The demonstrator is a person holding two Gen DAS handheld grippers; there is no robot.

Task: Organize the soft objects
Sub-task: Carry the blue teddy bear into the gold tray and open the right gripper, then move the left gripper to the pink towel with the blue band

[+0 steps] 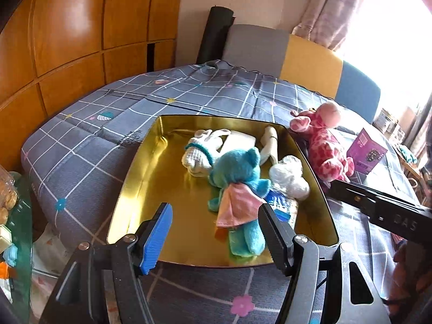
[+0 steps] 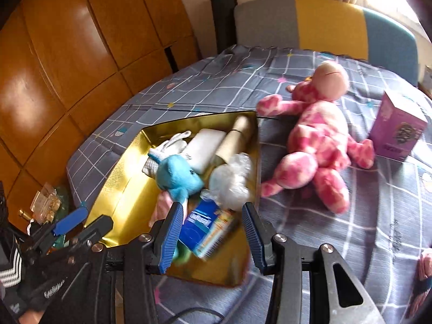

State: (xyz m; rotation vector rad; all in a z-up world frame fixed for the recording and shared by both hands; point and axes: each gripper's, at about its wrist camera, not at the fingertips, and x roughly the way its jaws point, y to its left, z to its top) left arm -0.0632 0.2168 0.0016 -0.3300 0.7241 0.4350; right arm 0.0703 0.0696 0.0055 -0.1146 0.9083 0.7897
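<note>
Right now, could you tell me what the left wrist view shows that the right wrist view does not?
Only the left wrist view shows the bright window and the teal toy's pink scarf in full. Only the right wrist view shows the blue packet unobstructed and the whole pink toy. Both show the gold tray, teal toy, purple box and both open, empty grippers: left, right.

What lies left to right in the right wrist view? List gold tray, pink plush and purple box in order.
Gold metal tray holding soft toys → pink spotted plush giraffe lying on the grey checked cloth → purple cardboard box standing at the far right.
</note>
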